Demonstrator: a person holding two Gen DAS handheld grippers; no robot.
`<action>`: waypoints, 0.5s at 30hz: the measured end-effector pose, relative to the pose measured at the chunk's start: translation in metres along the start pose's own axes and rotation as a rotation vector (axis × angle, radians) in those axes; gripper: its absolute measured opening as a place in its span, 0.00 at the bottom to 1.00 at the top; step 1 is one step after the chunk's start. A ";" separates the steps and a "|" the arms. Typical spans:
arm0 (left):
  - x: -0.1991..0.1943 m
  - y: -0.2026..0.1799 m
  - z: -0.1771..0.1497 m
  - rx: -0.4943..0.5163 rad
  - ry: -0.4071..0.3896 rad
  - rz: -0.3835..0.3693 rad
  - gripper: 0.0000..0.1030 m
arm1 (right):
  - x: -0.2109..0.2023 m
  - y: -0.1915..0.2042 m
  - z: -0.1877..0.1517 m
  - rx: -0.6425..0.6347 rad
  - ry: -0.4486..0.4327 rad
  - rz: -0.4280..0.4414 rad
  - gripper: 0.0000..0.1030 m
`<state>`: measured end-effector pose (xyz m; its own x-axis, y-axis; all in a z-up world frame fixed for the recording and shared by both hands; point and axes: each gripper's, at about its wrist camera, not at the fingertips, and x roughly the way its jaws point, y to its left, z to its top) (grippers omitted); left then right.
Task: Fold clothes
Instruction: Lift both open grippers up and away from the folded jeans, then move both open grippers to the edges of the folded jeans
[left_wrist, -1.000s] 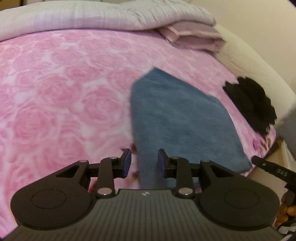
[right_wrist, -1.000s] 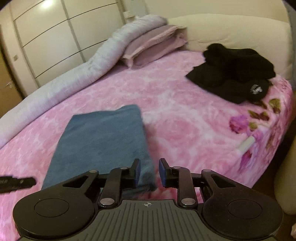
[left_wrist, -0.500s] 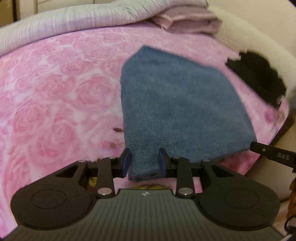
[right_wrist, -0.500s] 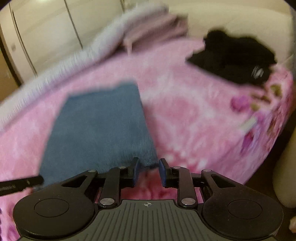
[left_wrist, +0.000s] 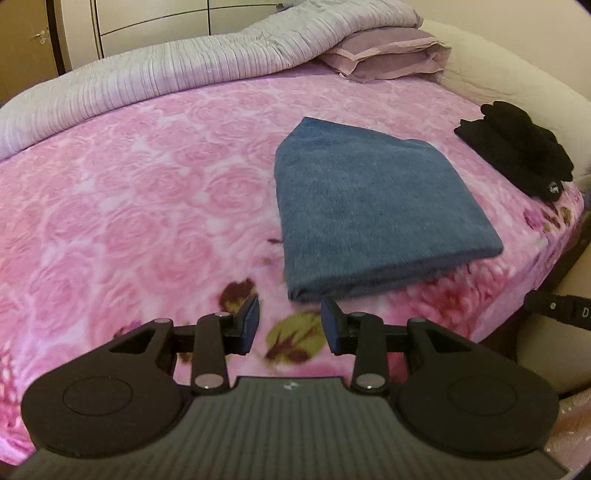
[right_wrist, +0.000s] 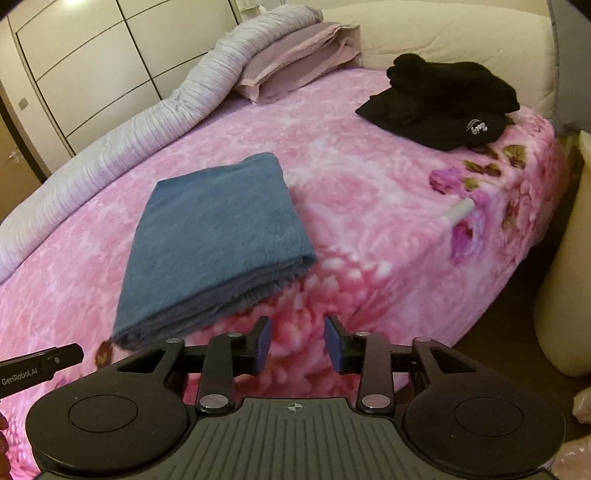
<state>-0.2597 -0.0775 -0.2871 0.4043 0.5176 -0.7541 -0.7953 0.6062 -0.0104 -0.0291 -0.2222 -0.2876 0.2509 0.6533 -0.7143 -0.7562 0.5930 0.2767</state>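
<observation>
Towel folded, released. Left gripper closing, right gripper opening, both empty. Next: lift clear, avoid snagging edge.

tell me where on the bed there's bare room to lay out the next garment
The widest free patch is the pink rose blanket, bordered by the rolled grey quilt behind and the folded blue towel on its right. A narrower strip lies between the towel and the black clothes pile. The far corner is crowded with the pile, the pillows and the headboard.
</observation>
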 end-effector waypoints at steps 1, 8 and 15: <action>-0.007 0.000 -0.004 0.002 -0.003 -0.001 0.32 | -0.007 0.003 -0.004 -0.007 -0.007 0.001 0.40; -0.042 0.002 -0.024 0.019 -0.035 -0.007 0.32 | -0.036 0.023 -0.021 -0.043 -0.034 0.019 0.50; -0.062 0.007 -0.031 0.013 -0.071 -0.018 0.34 | -0.049 0.029 -0.031 -0.047 -0.038 0.020 0.52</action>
<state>-0.3044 -0.1242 -0.2609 0.4493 0.5478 -0.7057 -0.7820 0.6231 -0.0143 -0.0822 -0.2512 -0.2648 0.2580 0.6828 -0.6836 -0.7886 0.5575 0.2593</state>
